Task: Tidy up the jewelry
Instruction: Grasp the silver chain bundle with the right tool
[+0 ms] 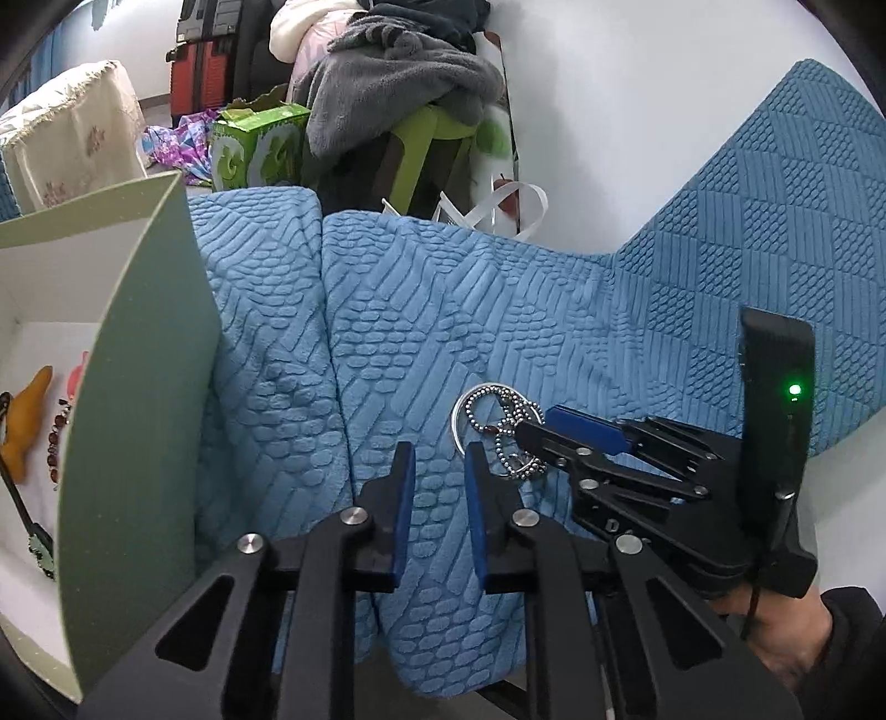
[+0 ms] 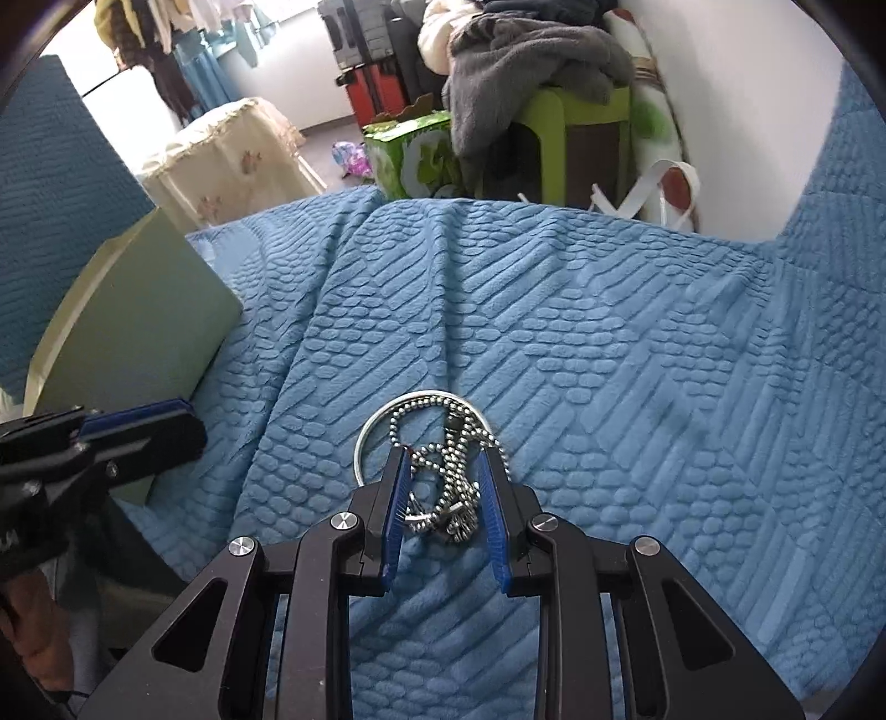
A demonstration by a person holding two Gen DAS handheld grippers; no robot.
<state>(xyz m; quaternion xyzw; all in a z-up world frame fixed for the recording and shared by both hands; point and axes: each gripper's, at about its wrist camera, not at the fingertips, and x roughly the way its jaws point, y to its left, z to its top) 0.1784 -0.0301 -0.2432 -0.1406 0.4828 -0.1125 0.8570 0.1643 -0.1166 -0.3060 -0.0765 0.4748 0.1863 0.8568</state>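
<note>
You are bracketing the tangled bead chain and silver ring at lower centre on the blue blanket with the right tongs, half-open and not yet pinching, while your left tongs are hanging narrow and empty beside the green box, seemingly the drop-off.

Home: sofa (laundry behind)

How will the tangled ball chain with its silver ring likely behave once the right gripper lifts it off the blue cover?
The ball chain lies in loose, tangled loops, so it will probably hang limp and sag. It looks like smooth metal beads, so strands may slip between the right gripper fingers. The silver ring looks rigid and, seemingly caught in the chain, may dangle along.
</note>
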